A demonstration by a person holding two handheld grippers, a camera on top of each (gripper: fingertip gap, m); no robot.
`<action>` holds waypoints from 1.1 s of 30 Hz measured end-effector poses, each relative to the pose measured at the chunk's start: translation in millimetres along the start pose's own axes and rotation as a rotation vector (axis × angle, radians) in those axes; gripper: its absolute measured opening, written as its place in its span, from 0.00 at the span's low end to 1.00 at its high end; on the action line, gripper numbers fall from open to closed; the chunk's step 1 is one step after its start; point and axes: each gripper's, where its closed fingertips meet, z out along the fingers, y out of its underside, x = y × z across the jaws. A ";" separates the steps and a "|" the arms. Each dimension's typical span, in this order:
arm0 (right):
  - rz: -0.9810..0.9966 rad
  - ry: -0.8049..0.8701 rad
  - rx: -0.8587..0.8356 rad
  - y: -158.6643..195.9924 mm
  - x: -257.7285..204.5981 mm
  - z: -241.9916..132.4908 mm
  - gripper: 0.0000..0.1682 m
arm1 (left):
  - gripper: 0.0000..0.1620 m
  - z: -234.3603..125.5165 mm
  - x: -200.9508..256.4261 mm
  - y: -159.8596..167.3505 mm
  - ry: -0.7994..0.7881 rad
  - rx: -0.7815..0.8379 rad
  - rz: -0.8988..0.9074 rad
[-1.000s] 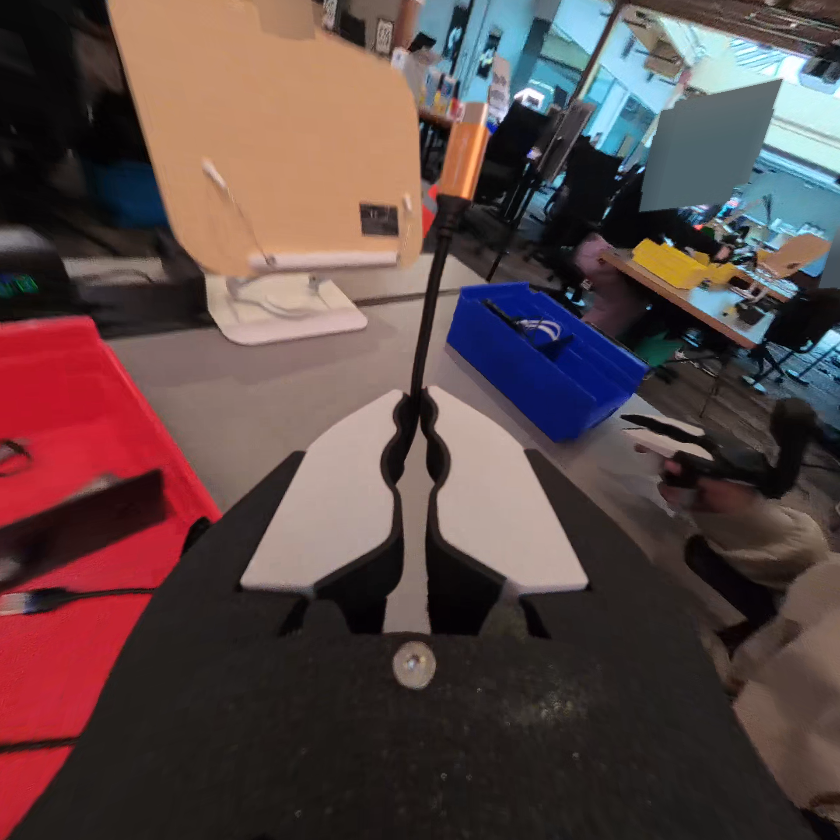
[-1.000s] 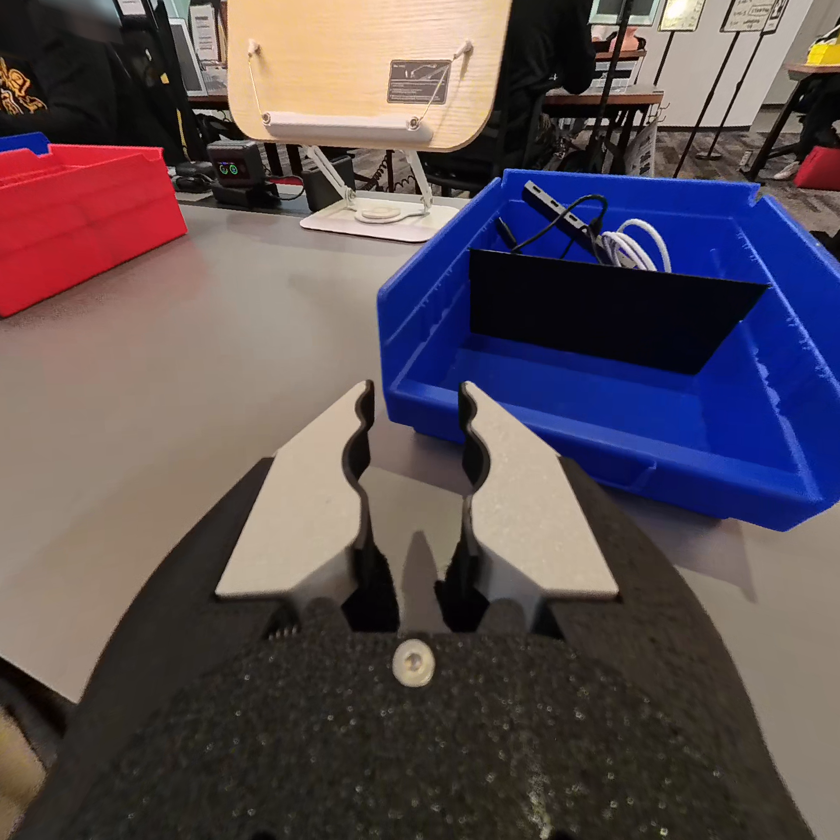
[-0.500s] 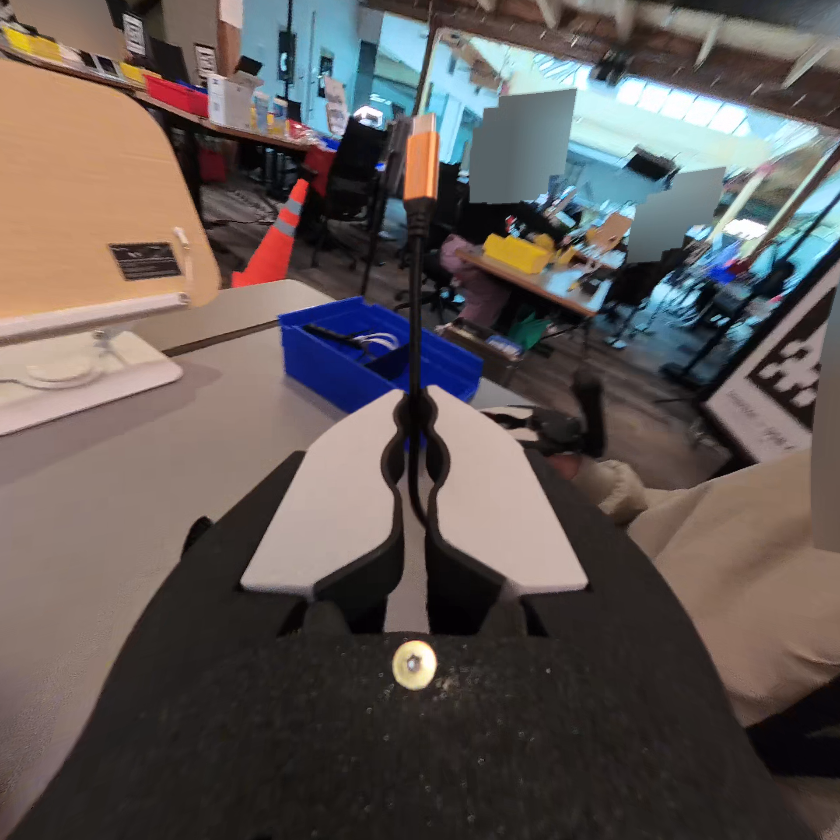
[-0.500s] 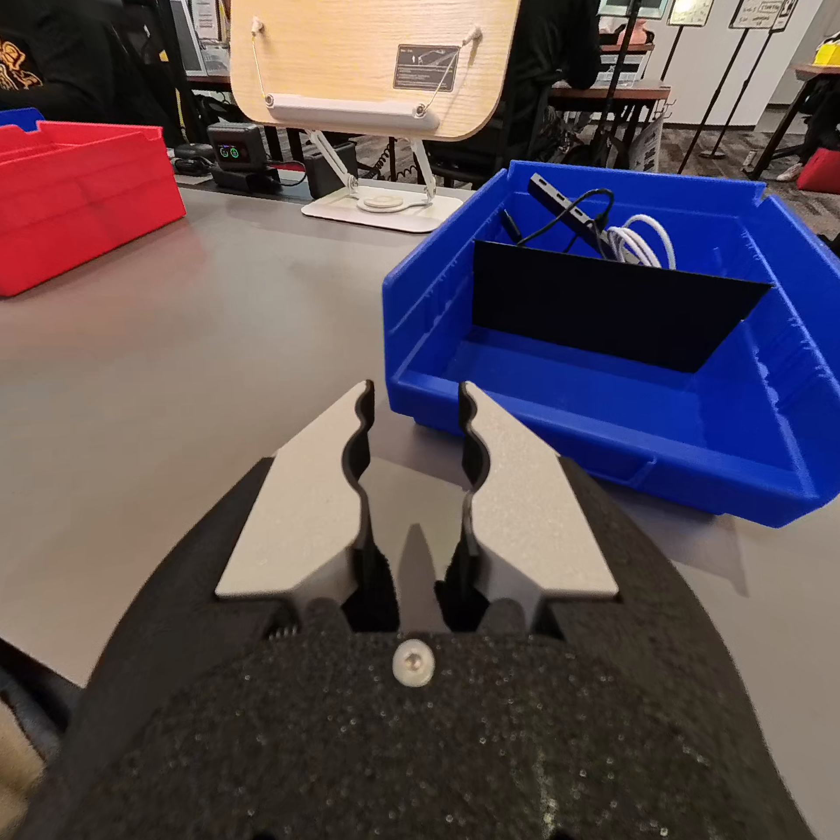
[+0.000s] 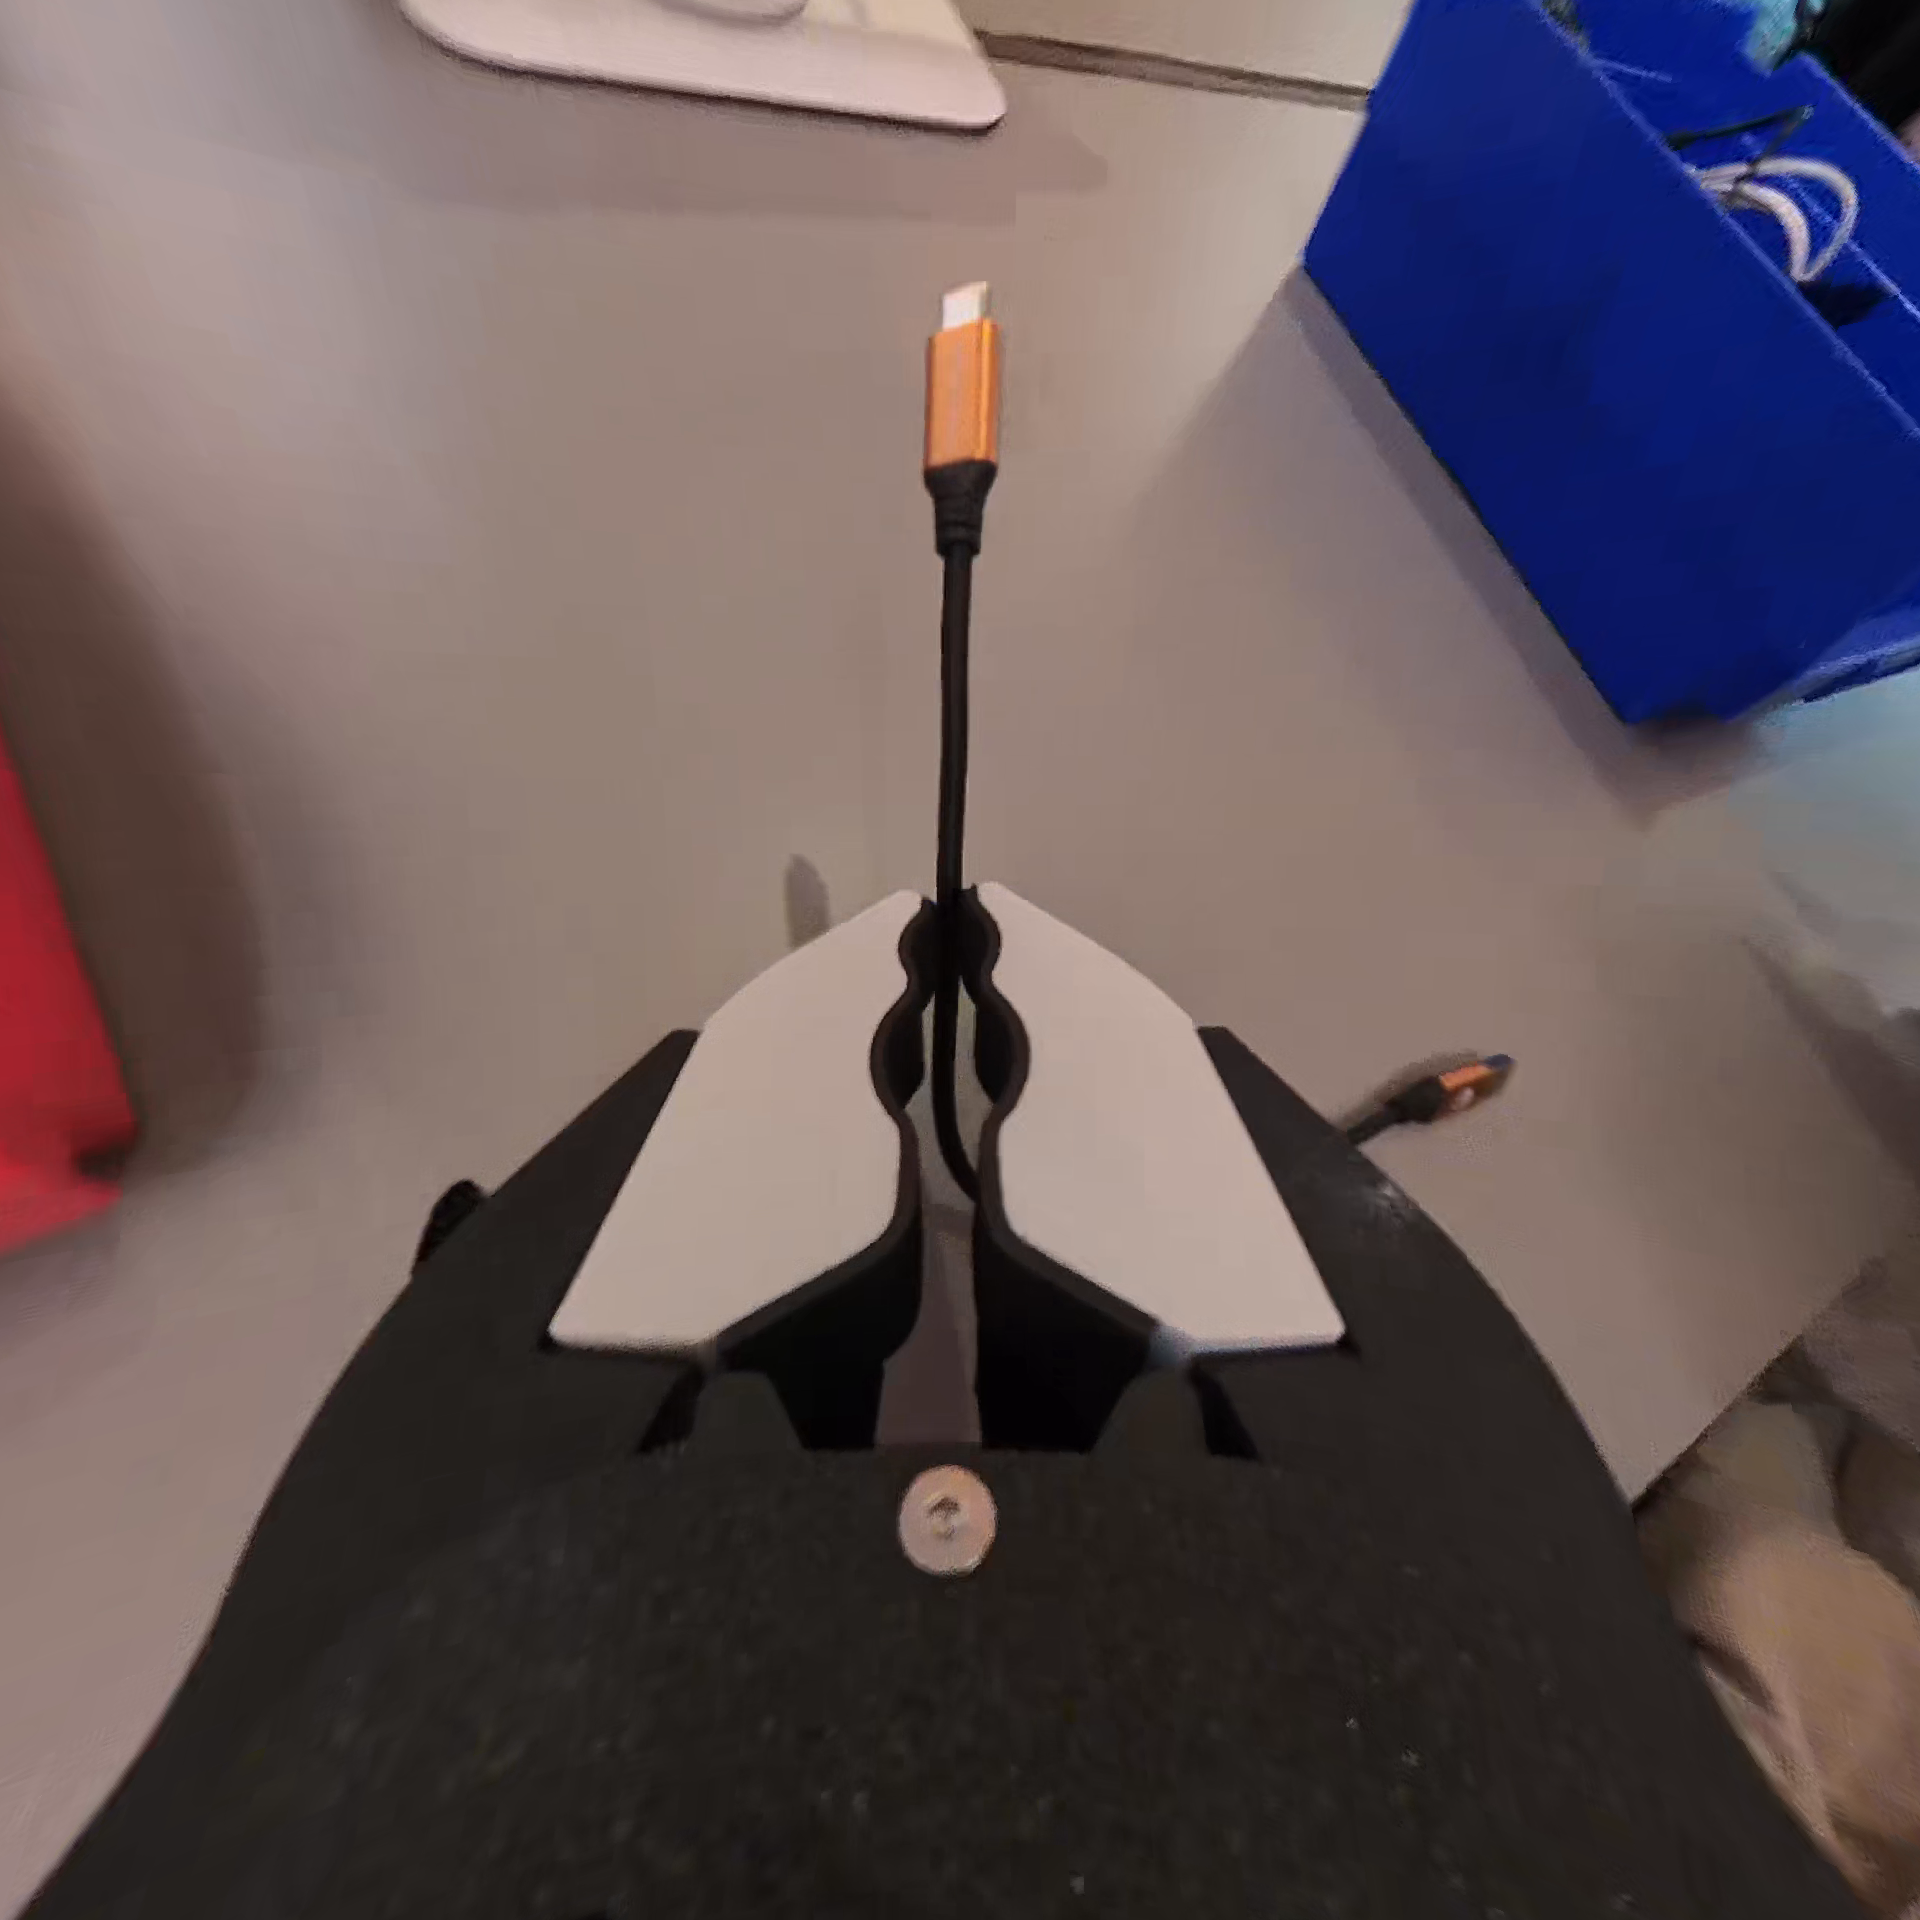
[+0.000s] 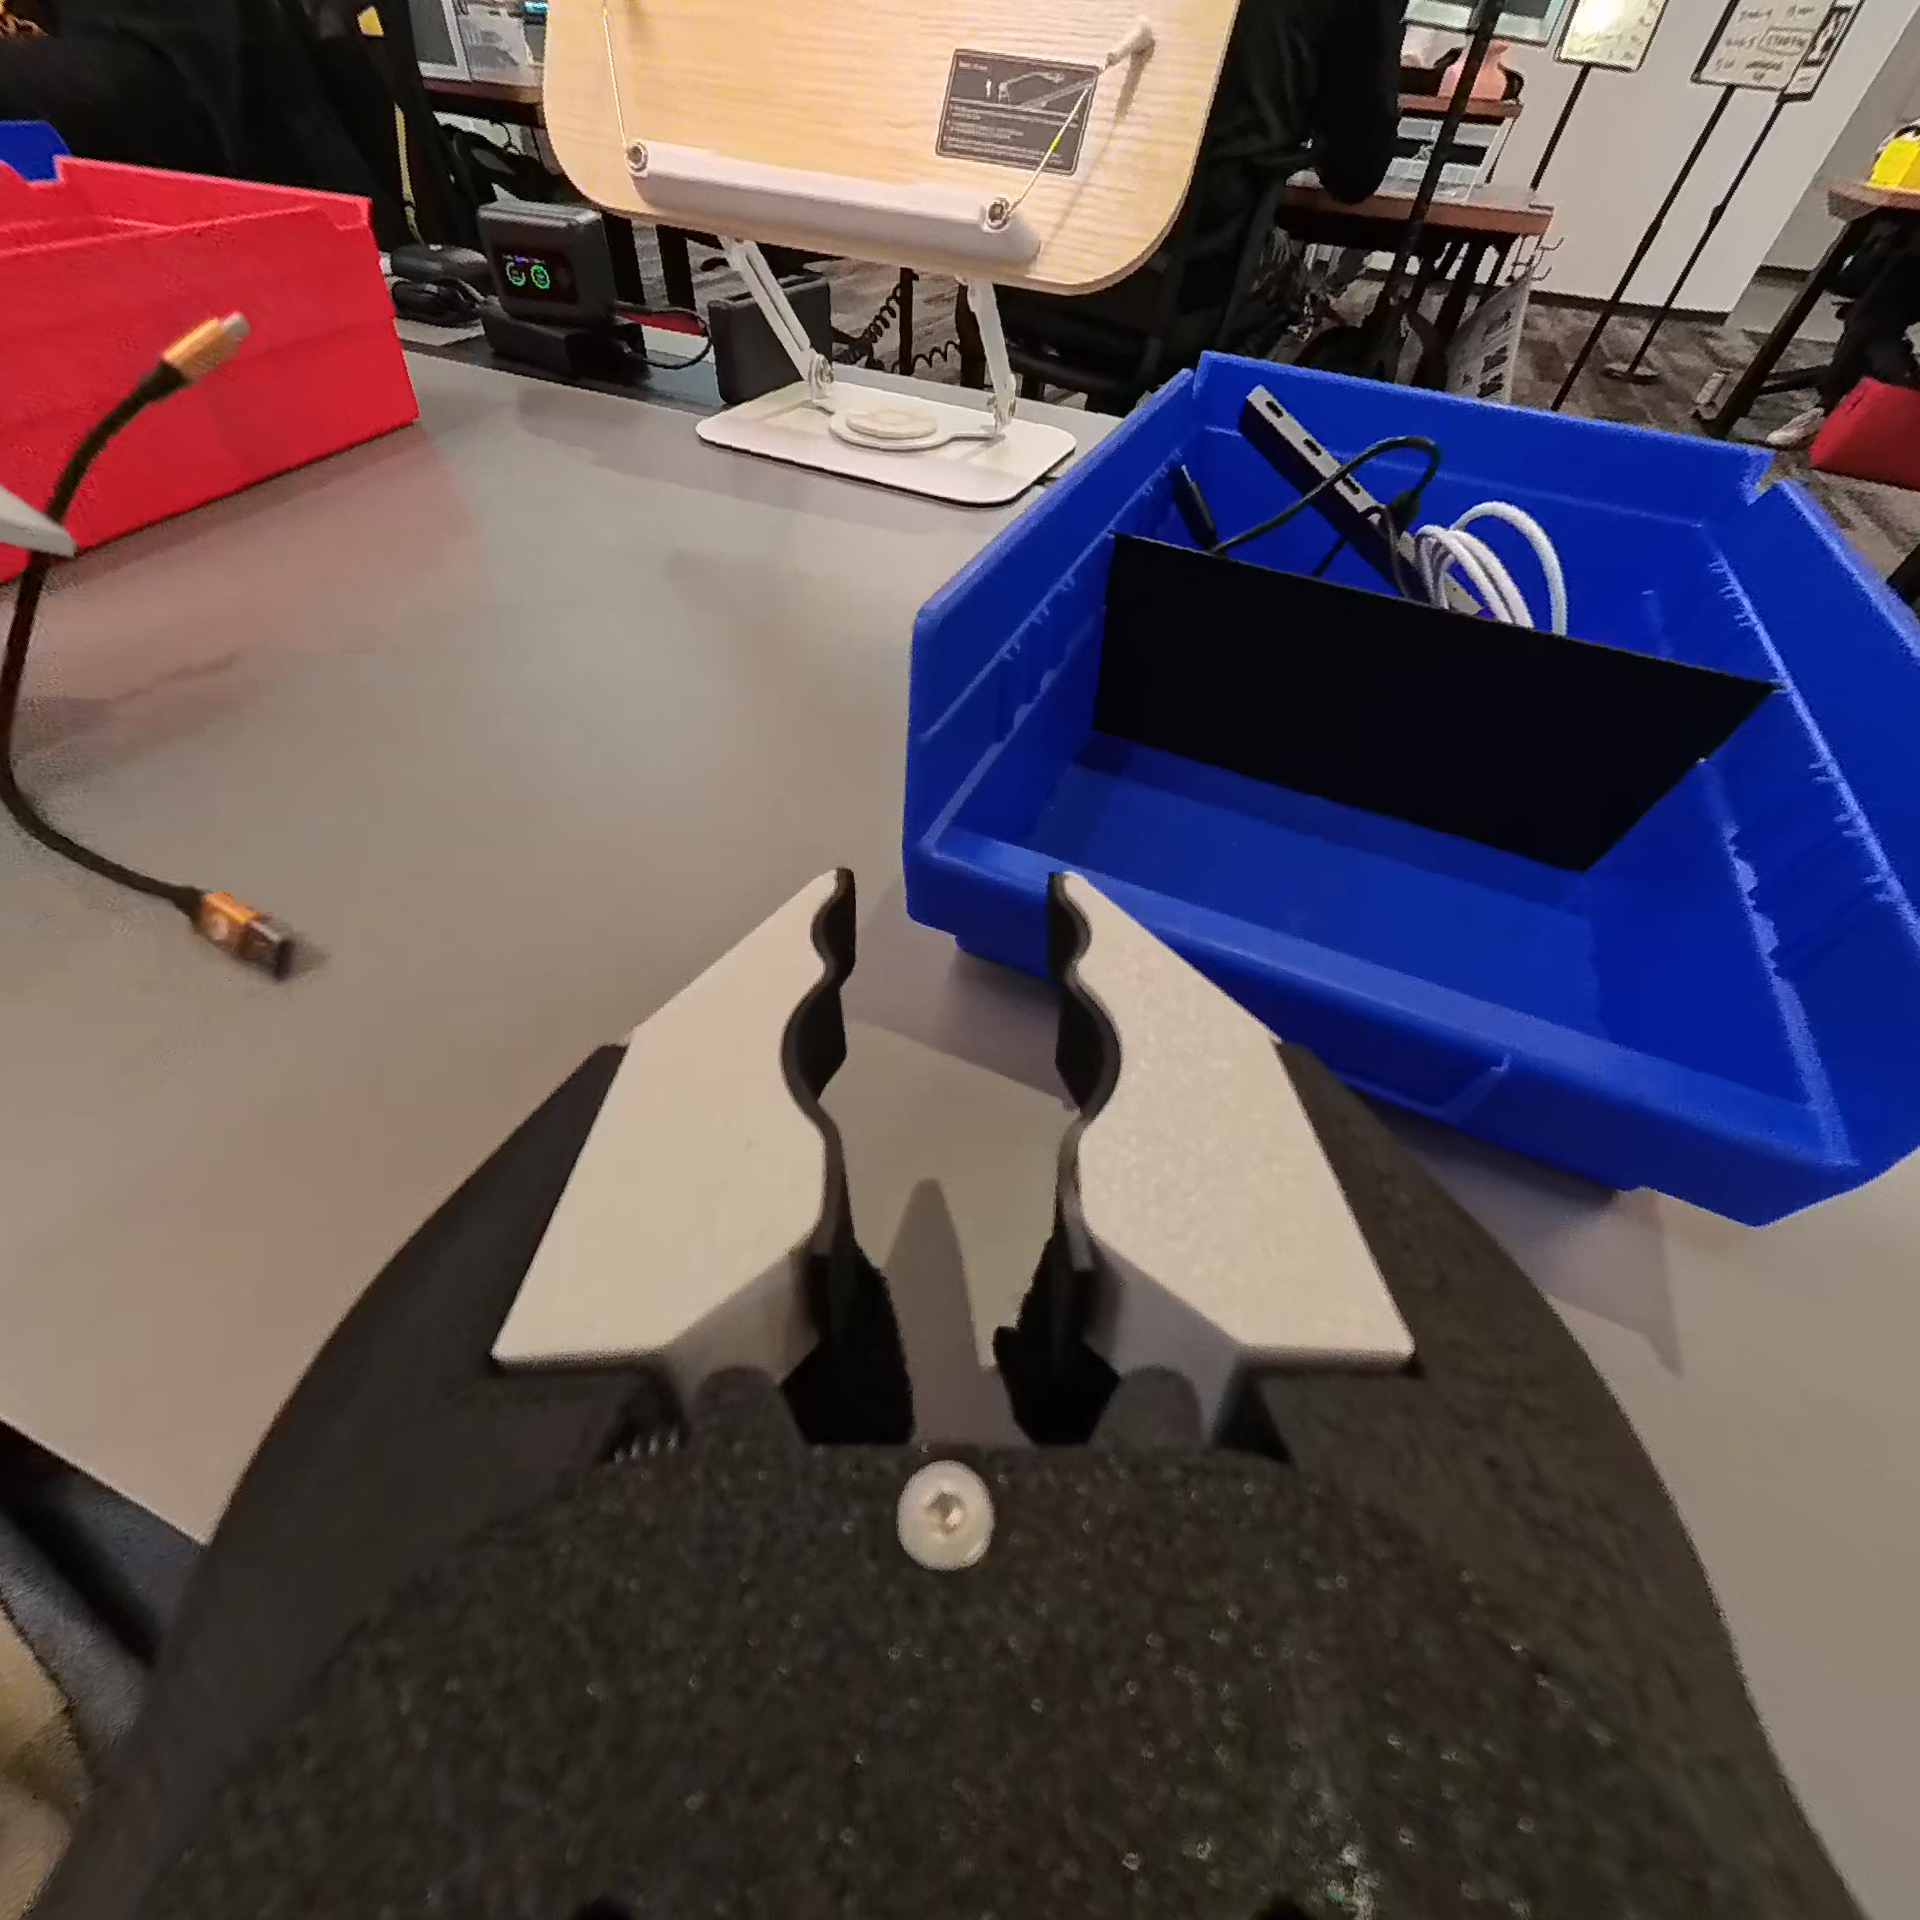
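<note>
My left gripper (image 5: 948, 891) is shut on a black cable (image 5: 953, 707). The cable's orange-sleeved plug (image 5: 961, 397) sticks out ahead of the fingers, above the grey table (image 5: 520, 582). The cable's other orange plug (image 5: 1460, 1086) lies on the table to the right. In the right wrist view the same cable (image 6: 21, 665) shows at the far left, with one plug (image 6: 200, 349) raised and the other (image 6: 241, 928) lying on the table. My right gripper (image 6: 951, 883) is open and empty, just in front of the near left corner of a blue bin (image 6: 1226, 977).
The blue bin (image 5: 1621, 343) has a black divider (image 6: 1403, 717); behind it lie a white cable (image 6: 1496, 561) and a dark hub (image 6: 1320, 457). A red bin (image 6: 187, 312) stands at the left. A wooden-topped stand on a white base (image 6: 894, 436) stands at the back. Some 35 cm of space lies between my two pairs of fingers.
My left gripper has tilted down from facing the room toward the table, still gripping the cable. The cable and its plugs have come into the right wrist view at the left.
</note>
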 end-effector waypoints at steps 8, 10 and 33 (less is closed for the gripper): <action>-0.007 -0.017 -0.006 1.0 -4.2 1.7 0.21 | 0.02 -23.3 -35.4 21.1 -0.163 0.084 -0.200; -0.006 -0.021 -0.005 0.7 -5.1 2.2 0.21 | 0.02 -17.4 -10.5 40.6 -0.086 0.005 -0.188; 0.022 -0.058 -0.029 6.5 -10.9 11.9 0.21 | 0.25 -71.0 -180.9 -54.6 -0.086 -0.327 0.580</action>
